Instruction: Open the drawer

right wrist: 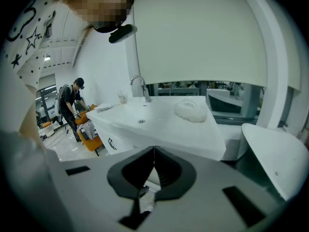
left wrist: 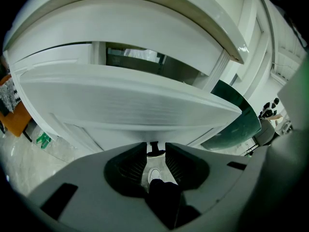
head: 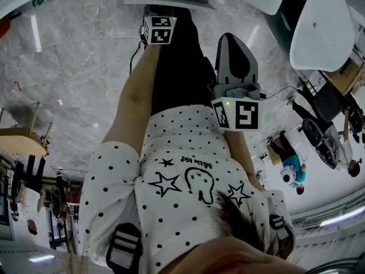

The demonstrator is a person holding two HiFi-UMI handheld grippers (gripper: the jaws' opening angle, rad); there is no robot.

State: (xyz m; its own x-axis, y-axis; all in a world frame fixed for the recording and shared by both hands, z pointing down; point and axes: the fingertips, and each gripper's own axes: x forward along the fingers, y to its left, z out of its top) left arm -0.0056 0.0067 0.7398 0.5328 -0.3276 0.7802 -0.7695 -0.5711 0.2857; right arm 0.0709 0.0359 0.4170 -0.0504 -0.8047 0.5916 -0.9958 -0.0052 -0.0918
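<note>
The tool (left wrist: 155, 144) grips the small dark handle (left wrist: 154, 151) of a white drawer (left wrist: 125, 105) standing partly open.

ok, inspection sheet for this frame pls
Surface: grey marble floor.
Job's things: white drawer front, dark handle on it.
Clutter: white lump on the sink counter.
Grippers: left gripper jaws apart around the handle, contact unclear; right gripper shut, empty.
Cables: thin cable off the right gripper.
Surroundings: tap on that counter, a person beyond.
</note>
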